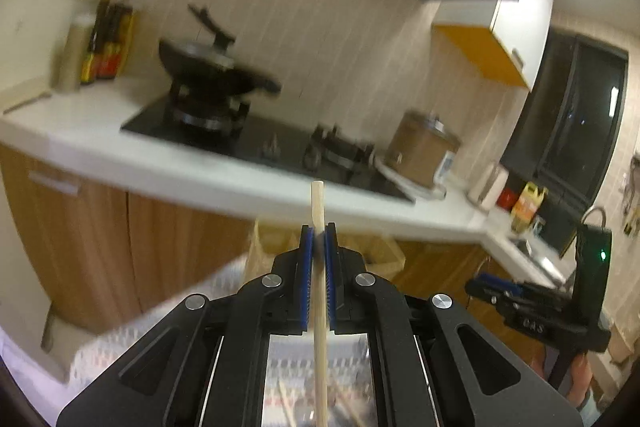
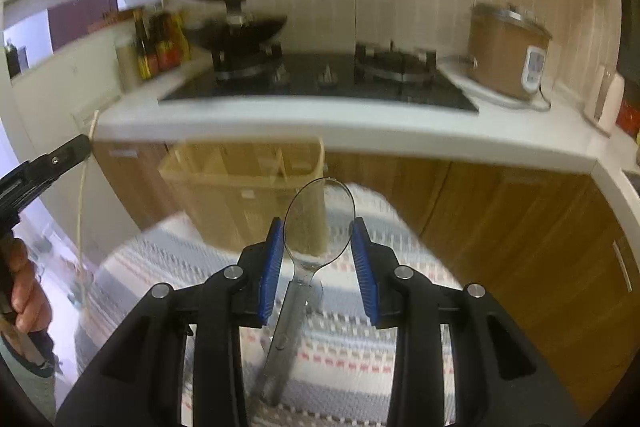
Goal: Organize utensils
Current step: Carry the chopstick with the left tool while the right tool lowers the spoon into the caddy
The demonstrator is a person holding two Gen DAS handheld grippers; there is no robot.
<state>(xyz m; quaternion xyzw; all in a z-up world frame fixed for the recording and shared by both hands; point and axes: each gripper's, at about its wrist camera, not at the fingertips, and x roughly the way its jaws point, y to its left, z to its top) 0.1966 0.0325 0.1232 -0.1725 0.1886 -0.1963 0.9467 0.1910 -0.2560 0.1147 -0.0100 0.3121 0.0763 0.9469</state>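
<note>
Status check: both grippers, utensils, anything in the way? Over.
Left gripper shut on wooden chopstick. Right gripper clamped on clear plastic spoon. Beige organizer box ahead on patterned cloth. Nothing blocking.

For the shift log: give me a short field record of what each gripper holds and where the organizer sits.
left gripper: jaws shut on a wooden chopstick, held upright
right gripper: jaws shut on the bowl of a clear plastic spoon, handle hanging down
organizer: pale compartmented tray ahead, on the patterned cloth
backdrop: stove with black wok
</note>
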